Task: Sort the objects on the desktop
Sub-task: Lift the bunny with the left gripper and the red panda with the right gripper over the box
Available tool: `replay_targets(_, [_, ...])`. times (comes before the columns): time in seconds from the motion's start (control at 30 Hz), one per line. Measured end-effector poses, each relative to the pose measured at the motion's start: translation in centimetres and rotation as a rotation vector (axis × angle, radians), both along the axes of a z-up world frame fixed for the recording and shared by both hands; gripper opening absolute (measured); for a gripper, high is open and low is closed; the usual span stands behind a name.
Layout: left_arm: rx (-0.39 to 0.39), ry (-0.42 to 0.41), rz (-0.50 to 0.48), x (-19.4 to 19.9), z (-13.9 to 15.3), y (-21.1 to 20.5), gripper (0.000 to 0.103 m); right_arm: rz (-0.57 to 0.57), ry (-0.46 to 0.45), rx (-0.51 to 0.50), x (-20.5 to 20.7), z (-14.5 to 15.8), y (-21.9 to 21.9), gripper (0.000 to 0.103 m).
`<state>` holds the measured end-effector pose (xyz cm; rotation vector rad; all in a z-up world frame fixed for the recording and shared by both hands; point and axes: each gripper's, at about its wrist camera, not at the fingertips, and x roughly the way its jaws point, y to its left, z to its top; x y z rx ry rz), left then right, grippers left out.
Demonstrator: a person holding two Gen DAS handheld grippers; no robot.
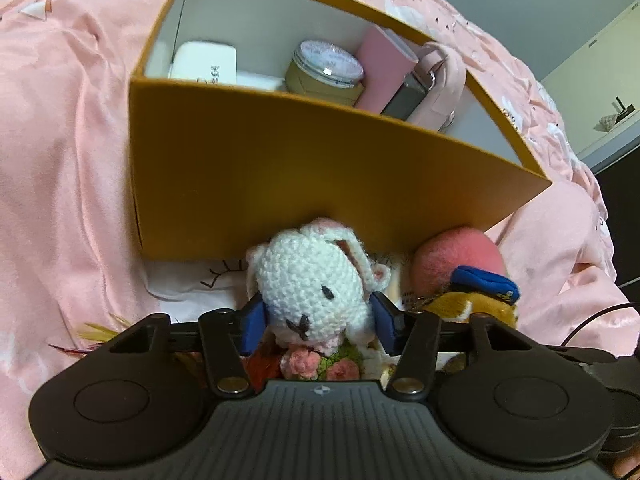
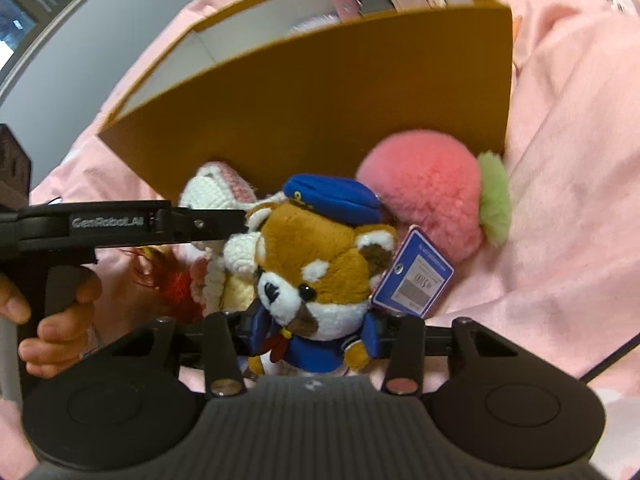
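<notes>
A white crocheted bunny (image 1: 312,280) holding a knitted bouquet lies on the pink bedding in front of a mustard-yellow box (image 1: 320,168). My left gripper (image 1: 318,322) has its blue pads pressed against both sides of the bunny's head. Beside it lies a red panda plush (image 2: 320,264) in a blue cap with a blue tag (image 2: 416,272). My right gripper (image 2: 316,330) is closed on its neck and body. A pink peach plush (image 2: 424,208) with a green leaf rests against the box wall (image 2: 320,100). The bunny (image 2: 216,188) shows partly behind the panda.
Inside the box sit a white case (image 1: 208,62), a lidded jar (image 1: 326,68), a pink carton (image 1: 384,64) and a pink bag (image 1: 440,80). Rumpled pink bedding (image 1: 60,160) surrounds everything. A hand (image 2: 60,312) holds the left tool's handle.
</notes>
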<state>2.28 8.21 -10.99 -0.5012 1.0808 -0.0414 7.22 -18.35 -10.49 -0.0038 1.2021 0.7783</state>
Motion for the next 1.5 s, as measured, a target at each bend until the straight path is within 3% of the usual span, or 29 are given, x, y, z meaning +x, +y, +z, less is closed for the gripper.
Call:
replay_targets(0.5, [0.079,-0.146,-0.025,-3.6,5.9,0.6,0.06,-0.02,-0.159,0.095,-0.3,5.6,-2.2,0.046])
replay_targets(0.8, [0.108,-0.31,-0.083,-4.0,12.4,-0.4,0.06,0.002,-0.266,0.21,1.0,11.3,-2.9,0.046])
replay_targets(0.97, [0.172,-0.399,-0.099,-2.1,15.5,-0.8,0.06,0.022,-0.378,0.22,2.9,14.0,-1.9,0.046])
replay_targets(1.07, [0.232,-0.44,-0.133,-0.5,17.1,-1.4,0.06,0.047,-0.464,0.19,4.3,15.4,-0.9,0.046])
replay_targets(1.2, [0.3,-0.451,-0.199,2.9,17.9,-2.5,0.06,0.084,-0.49,0.126,7.4,16.2,0.8,0.046])
replay_targets(1.3, [0.321,-0.413,-0.254,5.9,17.0,-2.9,0.06,0.111,-0.435,0.061,10.2,15.9,2.3,0.046])
replay_targets(1.5, [0.271,-0.278,-0.31,10.6,12.1,-2.4,0.06,0.183,-0.297,-0.132,14.5,12.5,5.7,0.046])
